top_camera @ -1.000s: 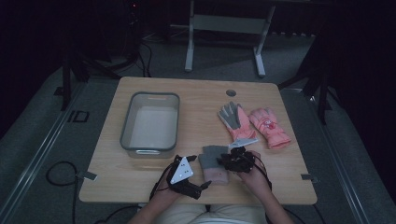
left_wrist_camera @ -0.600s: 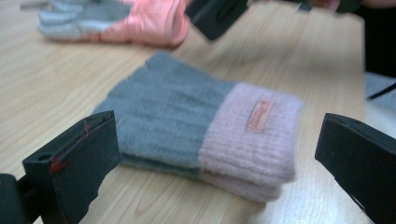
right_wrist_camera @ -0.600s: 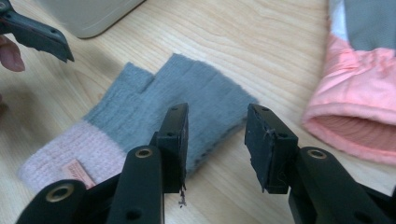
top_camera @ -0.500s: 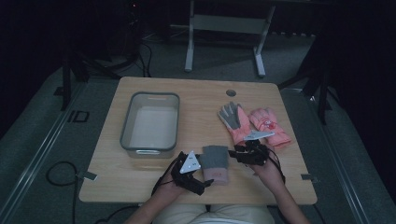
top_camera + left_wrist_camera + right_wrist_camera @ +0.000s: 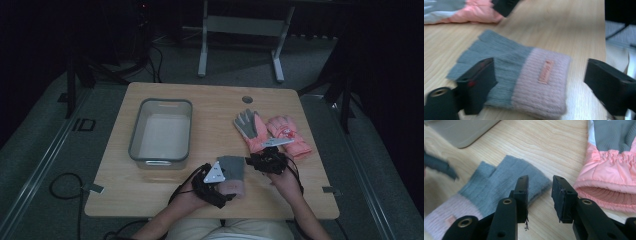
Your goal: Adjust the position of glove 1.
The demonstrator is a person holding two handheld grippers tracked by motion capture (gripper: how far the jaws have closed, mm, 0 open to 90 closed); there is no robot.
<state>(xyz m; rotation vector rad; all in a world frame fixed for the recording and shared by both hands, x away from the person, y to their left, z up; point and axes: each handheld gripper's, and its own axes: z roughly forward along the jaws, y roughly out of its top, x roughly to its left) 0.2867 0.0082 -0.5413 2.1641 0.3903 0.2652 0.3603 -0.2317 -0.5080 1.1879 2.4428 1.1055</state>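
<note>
A knit fingerless glove (image 5: pixel 231 166), grey with a pink cuff, lies flat near the table's front edge. My left gripper (image 5: pixel 225 186) is at its cuff. In the left gripper view the jaws (image 5: pixel 541 85) stand wide, one over the grey knit and one past the cuff (image 5: pixel 541 82); they have just been closing and do not press on the glove. My right gripper (image 5: pixel 255 162) hovers at the glove's finger end (image 5: pixel 506 175). Its jaws (image 5: pixel 539 192) have just been closing, a narrow gap remains, and nothing is between them.
Two pink padded gloves (image 5: pixel 250 127) (image 5: pixel 289 136) lie side by side right of centre, just beyond my right gripper; one pink cuff (image 5: pixel 609 187) is close to its right jaw. A grey plastic bin (image 5: pixel 134 136) stands at the left. The wooden table (image 5: pixel 210 100) has a small hole (image 5: pixel 247 99).
My right gripper has shifted right and a little away, to the knit glove's finger end. My left gripper has edged right onto the cuff. The knit glove has stayed flat.
</note>
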